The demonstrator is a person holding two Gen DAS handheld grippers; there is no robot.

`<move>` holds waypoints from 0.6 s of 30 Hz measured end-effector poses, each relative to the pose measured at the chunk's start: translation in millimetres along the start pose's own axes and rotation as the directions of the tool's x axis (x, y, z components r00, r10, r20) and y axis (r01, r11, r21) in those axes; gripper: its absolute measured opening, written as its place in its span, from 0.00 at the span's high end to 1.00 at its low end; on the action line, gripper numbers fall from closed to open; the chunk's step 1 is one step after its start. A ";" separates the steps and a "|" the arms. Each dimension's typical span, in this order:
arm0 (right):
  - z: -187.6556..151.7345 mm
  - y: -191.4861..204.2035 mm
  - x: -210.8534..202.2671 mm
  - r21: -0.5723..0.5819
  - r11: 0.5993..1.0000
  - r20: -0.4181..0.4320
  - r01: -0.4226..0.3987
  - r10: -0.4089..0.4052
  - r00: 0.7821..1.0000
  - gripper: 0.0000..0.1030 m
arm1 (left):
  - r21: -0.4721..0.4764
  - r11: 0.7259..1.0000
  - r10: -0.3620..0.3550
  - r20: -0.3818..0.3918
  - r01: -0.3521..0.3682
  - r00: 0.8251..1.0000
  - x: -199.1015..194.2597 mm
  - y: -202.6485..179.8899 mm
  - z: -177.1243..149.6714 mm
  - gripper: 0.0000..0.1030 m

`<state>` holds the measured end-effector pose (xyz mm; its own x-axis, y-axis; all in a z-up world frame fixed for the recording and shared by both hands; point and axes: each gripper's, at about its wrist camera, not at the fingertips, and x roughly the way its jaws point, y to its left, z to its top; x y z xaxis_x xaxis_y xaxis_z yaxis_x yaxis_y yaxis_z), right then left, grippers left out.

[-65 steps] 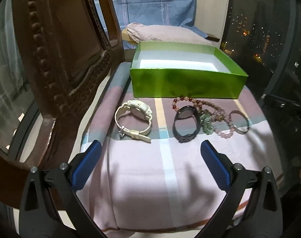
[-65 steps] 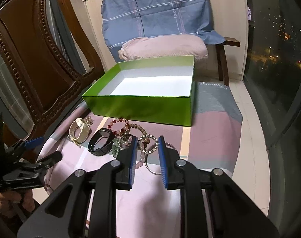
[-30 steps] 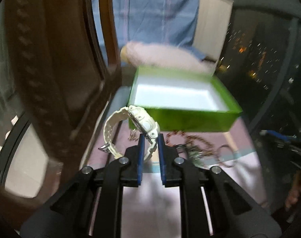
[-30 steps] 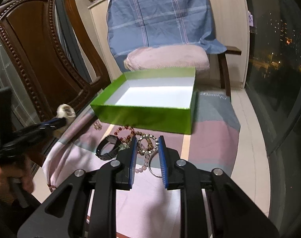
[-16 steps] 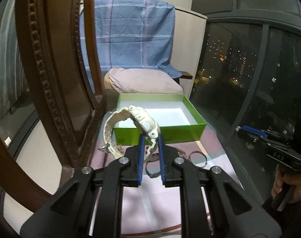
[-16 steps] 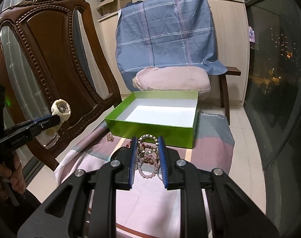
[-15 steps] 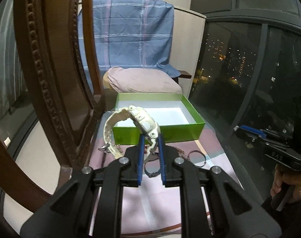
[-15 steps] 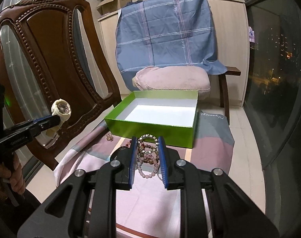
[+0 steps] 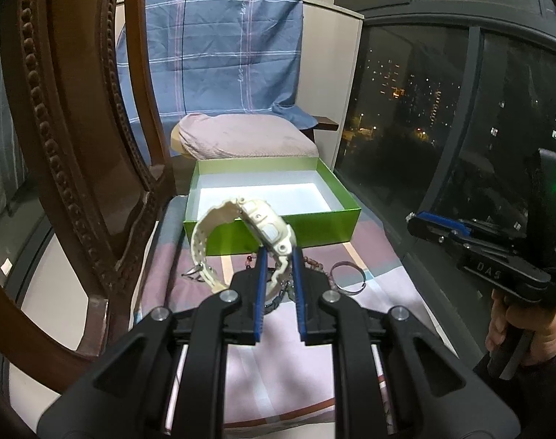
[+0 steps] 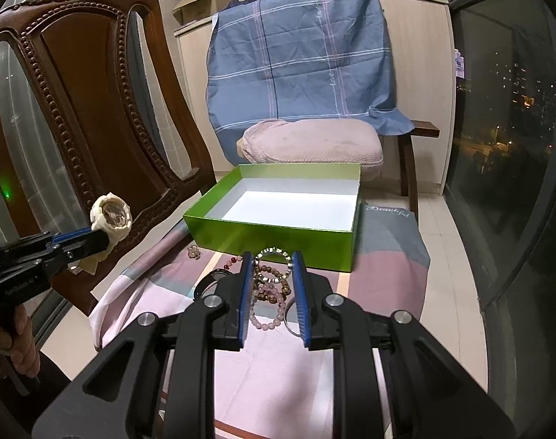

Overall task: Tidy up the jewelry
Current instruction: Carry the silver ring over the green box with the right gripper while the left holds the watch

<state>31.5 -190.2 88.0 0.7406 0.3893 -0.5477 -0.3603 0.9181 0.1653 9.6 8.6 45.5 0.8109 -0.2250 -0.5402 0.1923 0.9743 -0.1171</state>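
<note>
"Beautiful" in white script runs along the cloth (image 10: 389, 216) at about one o'clock of the green box (image 10: 278, 236) — "DAS" marks the right gripper (image 9: 415, 224).

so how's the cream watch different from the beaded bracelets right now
The cream watch is lifted, clamped in the left gripper; the beaded bracelets lie heaped on the cloth. The watch is one chunky piece; the bracelets are thin strands. Neither is in the green box.

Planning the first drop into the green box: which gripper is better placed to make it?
Left. The left gripper already clamps the cream watch aloft before the green box; whether the right gripper holds the bracelet is unclear.
</note>
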 end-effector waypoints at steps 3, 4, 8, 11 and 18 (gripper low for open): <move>-0.3 0.2 0.3 -0.002 1.000 0.002 0.002 -0.002 1.000 0.79 | -0.004 1.000 0.003 -0.005 -0.003 1.000 1.3 1.5 0.5 0.87; -0.6 0.1 -0.2 0.000 1.000 0.001 0.003 -0.003 1.000 0.79 | -0.007 1.000 0.003 -0.005 -0.003 1.000 1.2 1.4 -0.1 0.87; -0.2 -0.1 0.8 0.000 1.000 -0.001 0.005 -0.005 1.000 0.79 | -0.011 1.000 0.007 -0.010 -0.007 1.000 3.3 1.4 -0.6 0.87; -0.5 -0.2 1.2 0.001 1.000 -0.001 0.005 -0.005 1.000 0.79 | -0.018 1.000 0.009 -0.016 -0.010 1.000 5.5 2.1 -1.4 0.87; -1.1 -1.1 1.8 0.000 1.000 -0.006 0.007 -0.007 1.000 0.79 | -0.018 1.000 0.011 -0.019 -0.011 1.000 6.3 1.2 -1.8 0.87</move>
<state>32.6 -190.7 85.9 0.7401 0.3820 -0.5535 -0.3549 0.9209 0.1610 13.9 8.4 40.5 0.8024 -0.2139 -0.5572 0.1732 0.9768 -0.1257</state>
